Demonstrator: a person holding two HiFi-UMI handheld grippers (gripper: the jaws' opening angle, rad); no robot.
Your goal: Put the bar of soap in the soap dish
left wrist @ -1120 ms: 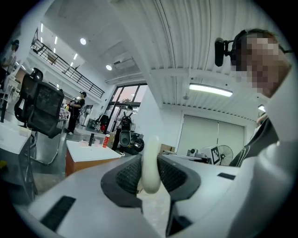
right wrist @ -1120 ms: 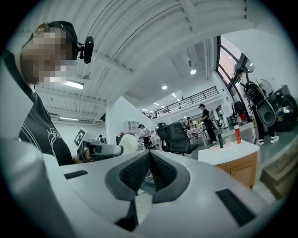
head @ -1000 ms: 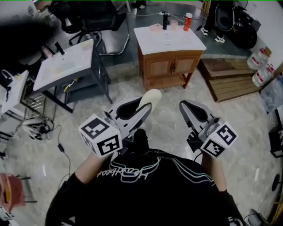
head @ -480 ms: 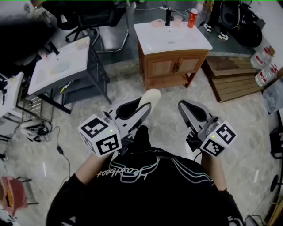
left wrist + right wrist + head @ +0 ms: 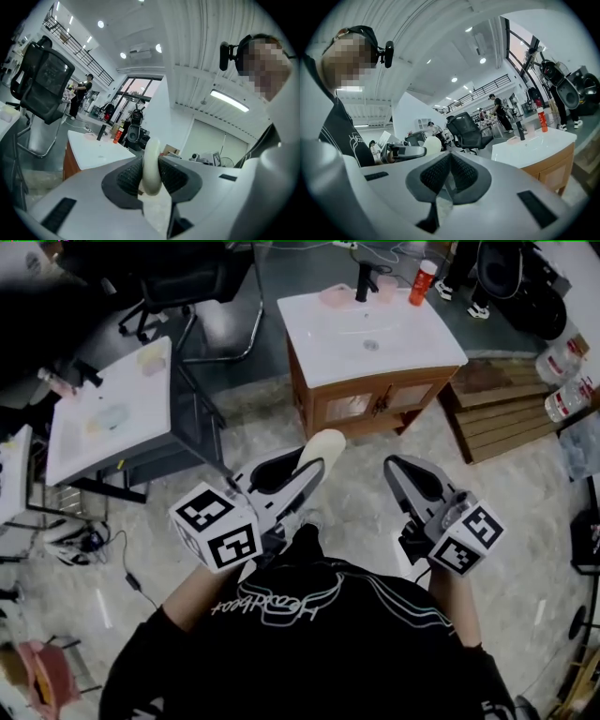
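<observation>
left gripper [image 5: 302,471] pinches the bar of soap [image 5: 151,164] between its pads. right gripper [image 5: 449,172] jaws pressed together, empty. washbasin cabinet [image 5: 403,341] stands ahead of both.

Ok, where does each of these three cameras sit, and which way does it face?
Head view: on the head, facing steeply down at floor and sink cabinet; shows arms, left gripper, right gripper.
Left gripper view: rides that gripper, looks along jaws shut on the bar of soap; shoulder at right.
Right gripper view: rides that gripper, looks along shut jaws; torso at left.
Shared: all show the sink cabinet.
</observation>
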